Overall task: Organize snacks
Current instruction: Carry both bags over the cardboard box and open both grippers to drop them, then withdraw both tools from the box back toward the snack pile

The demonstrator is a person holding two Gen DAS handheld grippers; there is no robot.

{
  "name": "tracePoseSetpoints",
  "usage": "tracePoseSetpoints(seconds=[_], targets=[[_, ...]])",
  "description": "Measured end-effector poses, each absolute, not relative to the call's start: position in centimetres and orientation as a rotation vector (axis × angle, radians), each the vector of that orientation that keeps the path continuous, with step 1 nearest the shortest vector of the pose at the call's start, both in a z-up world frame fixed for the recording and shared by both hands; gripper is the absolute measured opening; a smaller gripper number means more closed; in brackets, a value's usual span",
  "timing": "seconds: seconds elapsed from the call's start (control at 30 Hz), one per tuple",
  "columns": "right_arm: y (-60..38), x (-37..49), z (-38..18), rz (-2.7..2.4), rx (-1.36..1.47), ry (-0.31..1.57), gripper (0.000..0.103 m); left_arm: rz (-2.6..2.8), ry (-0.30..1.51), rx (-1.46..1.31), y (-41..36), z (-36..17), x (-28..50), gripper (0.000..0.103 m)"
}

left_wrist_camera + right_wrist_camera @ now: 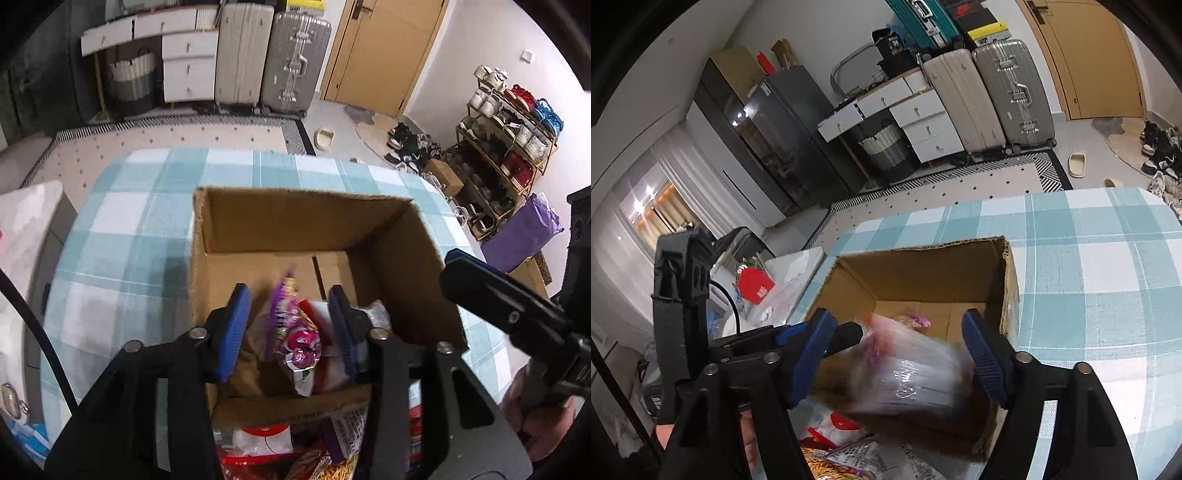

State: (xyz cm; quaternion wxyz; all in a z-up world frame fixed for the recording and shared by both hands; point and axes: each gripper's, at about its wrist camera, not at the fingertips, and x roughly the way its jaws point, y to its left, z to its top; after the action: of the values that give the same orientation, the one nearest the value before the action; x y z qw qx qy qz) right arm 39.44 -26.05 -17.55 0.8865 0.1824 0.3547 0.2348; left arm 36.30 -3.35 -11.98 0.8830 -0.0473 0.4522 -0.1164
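Left wrist view: the cardboard box (306, 229) sits open on the checked tablecloth (129, 229). Above it the left gripper (291, 325) hangs spread wide, purple snack packet (295, 332) loose below. The right gripper (901, 354) is spread too, a blurred clear packet (908, 373) between its fingers.

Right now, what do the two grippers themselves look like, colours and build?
Both the left gripper and the right gripper are matte black frames with silver round bolt heads at the joints. Their fingers carry ribbed blue pads. A thin black cable runs beside the left one. No markings are readable.
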Motion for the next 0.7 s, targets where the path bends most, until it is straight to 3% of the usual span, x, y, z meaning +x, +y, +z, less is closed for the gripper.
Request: tracePoseSetpoints(seconds=[0.03,0.1,0.27,0.5,0.7], targets=[[-26.1,39.1,-17.2,0.491,0.377,0.73,0.076,-0.241,0.926,-0.094,-3.4,-11.6,35.8,0.061],[-26.4,38.1,-16.5,0.497,0.38,0.71,0.076,-0.234,0.89,-0.094,-3.2,-10.6,34.6,0.067],[-27.4,34.0,-14.2,0.501,0.371,0.629,0.086,-0.22,0.821,-0.071,-2.9,-8.2,31.0,0.068],[-28.3,26.7,-12.2,0.462,0.283,0.493,0.087,-0.201,0.719,0.001,-3.1,-5.4,24.3,0.079],[-28.7,20.3,-11.3,0.443,0.26,0.39,0.097,-0.192,0.651,-0.001,-3.0,-3.6,17.5,0.082]])
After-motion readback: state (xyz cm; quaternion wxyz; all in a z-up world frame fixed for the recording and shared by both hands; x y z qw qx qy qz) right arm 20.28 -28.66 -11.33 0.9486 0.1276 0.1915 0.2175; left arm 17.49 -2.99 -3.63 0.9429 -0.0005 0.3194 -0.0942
